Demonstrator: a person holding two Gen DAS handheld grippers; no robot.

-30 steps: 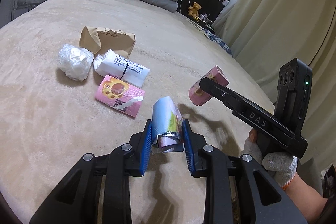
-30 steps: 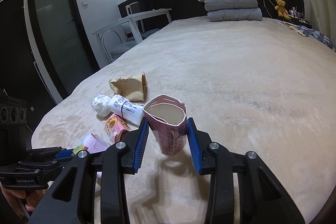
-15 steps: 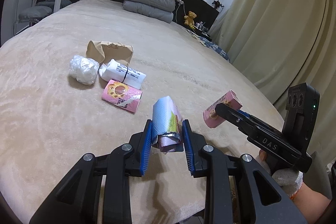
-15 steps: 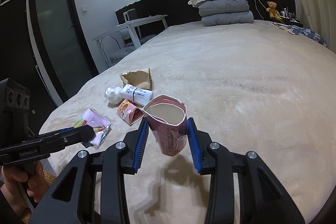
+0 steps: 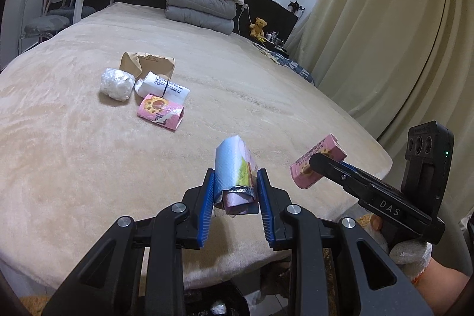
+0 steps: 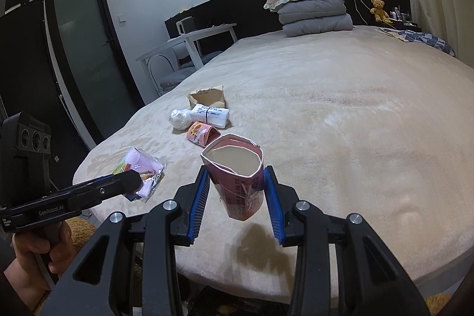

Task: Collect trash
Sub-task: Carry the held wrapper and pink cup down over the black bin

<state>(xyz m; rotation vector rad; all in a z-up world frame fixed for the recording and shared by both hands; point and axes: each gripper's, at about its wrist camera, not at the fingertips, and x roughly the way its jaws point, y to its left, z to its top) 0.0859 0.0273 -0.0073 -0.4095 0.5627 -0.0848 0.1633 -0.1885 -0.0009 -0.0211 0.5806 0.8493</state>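
My left gripper (image 5: 235,191) is shut on a crumpled foil snack wrapper (image 5: 234,171), blue and pink, held above the bed's near edge; the wrapper also shows in the right wrist view (image 6: 142,171). My right gripper (image 6: 237,194) is shut on an open pink cookie box (image 6: 237,176), also seen in the left wrist view (image 5: 317,165). More trash lies on the beige bed (image 5: 74,153): a pink paw-print box (image 5: 160,111), a white rolled packet (image 5: 163,88), a crumpled plastic ball (image 5: 116,83) and a torn brown paper bag (image 5: 148,64).
A dark bin (image 5: 213,301) with a black liner sits on the floor just below the bed's near edge, under both grippers. Stacked pillows (image 5: 201,5) and a teddy bear (image 5: 259,25) are at the headboard. A white table and chair (image 5: 59,5) stand left, curtains right.
Both grippers have pulled back from the trash pile toward the bed's near edge, each still holding its item. The bin below has come into view.
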